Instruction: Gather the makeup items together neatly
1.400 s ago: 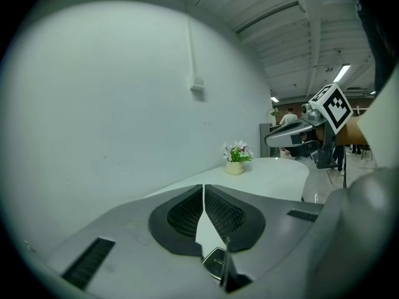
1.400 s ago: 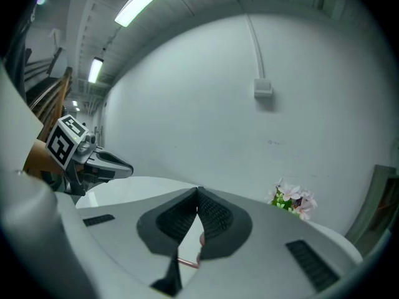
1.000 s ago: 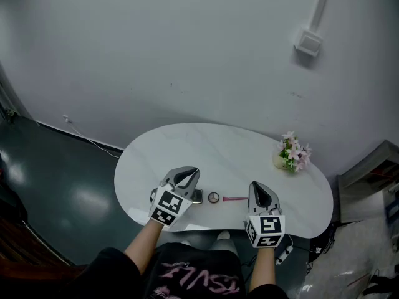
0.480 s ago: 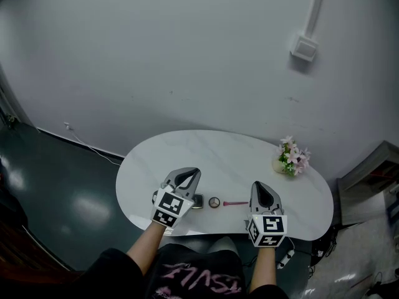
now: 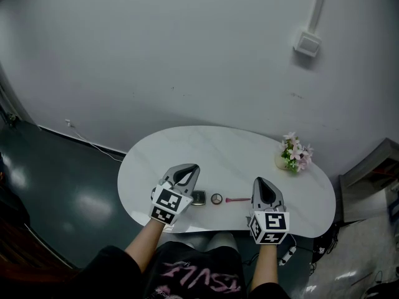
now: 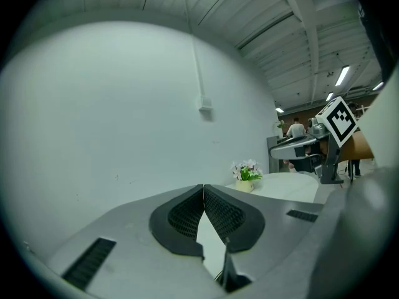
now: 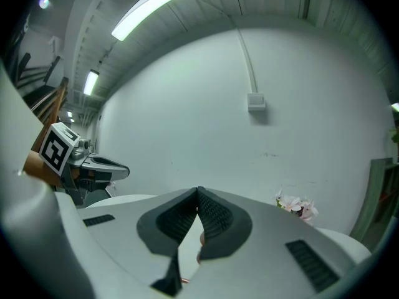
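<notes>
Left gripper (image 5: pixel 192 169) first: jaws pressed together, pads meeting tip to tip with nothing between them, as its own view (image 6: pixel 203 193) shows plainly. Right gripper (image 5: pixel 260 181), same story, jaws closed on nothing, the ribbed pads touching at the tip (image 7: pixel 198 195).

Now the makeup, and it's all lined up in a short row near the front edge of the table, between the two grippers. On the left there's a small dark square compact (image 5: pixel 198 197), sitting just beside the left gripper's body; whether they touch, I can't tell. Next along is a small round dark-rimmed pot (image 5: pixel 216 199), just beside the compact. Then comes a slim pink stick (image 5: pixel 235 199), lying flat and pointing toward the right gripper, with its far end close to that gripper's side.

Everything rests on a white oval tabletop (image 5: pixel 212 151), bare across its far half. Out at the right rear edge stands a little pot of pink and white flowers (image 5: pixel 293 156), well apart from the makeup. Behind is a plain pale wall carrying a white square box (image 5: pixel 308 43) with a white conduit (image 5: pixel 321 5) rising from it. A dark glossy floor (image 5: pixel 62 185) lies to the left.
</notes>
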The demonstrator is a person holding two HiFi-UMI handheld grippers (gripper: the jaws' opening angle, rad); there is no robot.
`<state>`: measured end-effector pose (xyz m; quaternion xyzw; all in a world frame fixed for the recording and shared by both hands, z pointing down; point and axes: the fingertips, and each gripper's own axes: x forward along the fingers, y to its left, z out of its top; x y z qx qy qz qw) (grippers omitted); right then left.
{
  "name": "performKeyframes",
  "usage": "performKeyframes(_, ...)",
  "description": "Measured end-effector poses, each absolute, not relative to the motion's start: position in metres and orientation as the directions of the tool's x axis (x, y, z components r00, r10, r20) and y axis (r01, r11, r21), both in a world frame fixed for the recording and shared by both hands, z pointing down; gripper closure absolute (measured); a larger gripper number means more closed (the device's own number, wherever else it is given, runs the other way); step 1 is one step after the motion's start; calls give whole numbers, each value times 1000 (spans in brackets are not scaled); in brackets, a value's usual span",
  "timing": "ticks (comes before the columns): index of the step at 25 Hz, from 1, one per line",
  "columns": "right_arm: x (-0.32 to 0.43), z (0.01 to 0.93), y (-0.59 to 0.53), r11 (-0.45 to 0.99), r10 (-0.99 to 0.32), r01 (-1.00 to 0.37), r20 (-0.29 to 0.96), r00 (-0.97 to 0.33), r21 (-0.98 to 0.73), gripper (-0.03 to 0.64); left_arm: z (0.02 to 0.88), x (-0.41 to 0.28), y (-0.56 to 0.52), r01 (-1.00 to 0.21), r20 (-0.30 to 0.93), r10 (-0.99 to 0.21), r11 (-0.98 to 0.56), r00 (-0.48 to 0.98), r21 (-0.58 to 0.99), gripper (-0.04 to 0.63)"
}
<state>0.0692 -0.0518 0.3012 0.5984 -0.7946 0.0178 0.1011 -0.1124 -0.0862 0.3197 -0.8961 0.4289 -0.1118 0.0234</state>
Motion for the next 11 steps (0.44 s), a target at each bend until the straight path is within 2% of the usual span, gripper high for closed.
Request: performKeyframes(11, 64, 305, -57, 294, -944, -950, 190, -271, 104, 554, 326, -115, -92, -766, 190, -776, -628, 602, -136, 581)
